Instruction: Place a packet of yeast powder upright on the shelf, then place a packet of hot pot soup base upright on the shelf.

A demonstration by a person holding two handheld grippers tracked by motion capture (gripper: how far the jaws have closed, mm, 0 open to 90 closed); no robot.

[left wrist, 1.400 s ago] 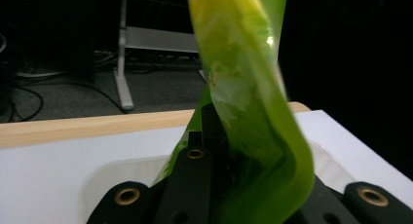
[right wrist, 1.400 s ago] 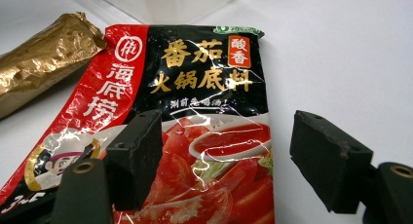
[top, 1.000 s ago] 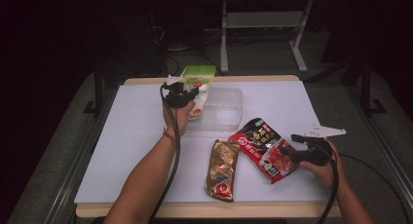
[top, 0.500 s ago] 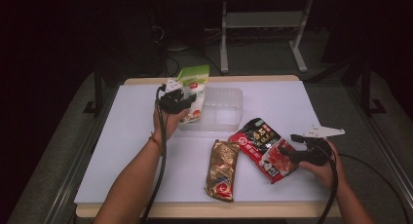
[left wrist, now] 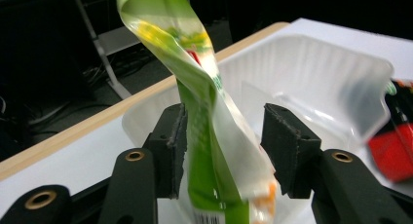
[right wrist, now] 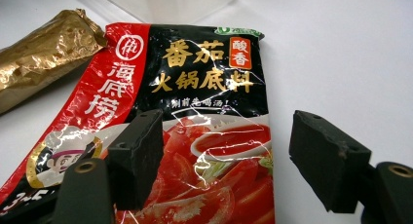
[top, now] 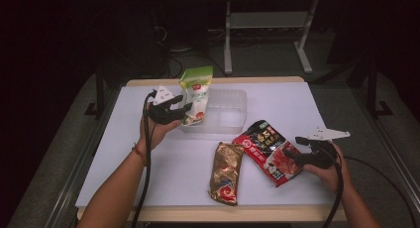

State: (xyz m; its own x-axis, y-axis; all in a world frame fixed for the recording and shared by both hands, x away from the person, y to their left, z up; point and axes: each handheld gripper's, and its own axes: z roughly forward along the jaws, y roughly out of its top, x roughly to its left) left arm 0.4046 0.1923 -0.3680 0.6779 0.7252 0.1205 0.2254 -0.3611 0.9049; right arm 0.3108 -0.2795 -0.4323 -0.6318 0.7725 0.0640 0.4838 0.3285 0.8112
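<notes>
From the high view, the left gripper (top: 179, 110) sits at the near-left corner of a clear tub (top: 223, 114) on the white table (top: 148, 158), and a green pouch (top: 195, 95) stands upright in that end of the tub, leaning toward the gripper. The jaws have just been opening, with the pouch between them. On the near-right part of the table the right gripper (top: 292, 153) rests at the edge of a red pouch (top: 267, 149) that lies flat, and a gold pouch (top: 227, 171) lies just beside the red one, to its left, both outside the tub. In the left gripper view, the left gripper (left wrist: 224, 151) has its jaws apart; the green pouch (left wrist: 204, 117) rises between them, its lower part close against the left pad and clear of the right one, its top twisted and bent over. The tub (left wrist: 331, 73) lies behind it, and a bit of the red pouch (left wrist: 397, 146) shows at the right edge. In the right gripper view, the right gripper (right wrist: 226, 158) stands wide open over the red pouch (right wrist: 195, 92): one jaw is above the printed face, the other above bare table (right wrist: 341, 58) past the pouch's edge, and neither pad presses on it. The gold pouch (right wrist: 44, 53) lies at the upper left.
</notes>
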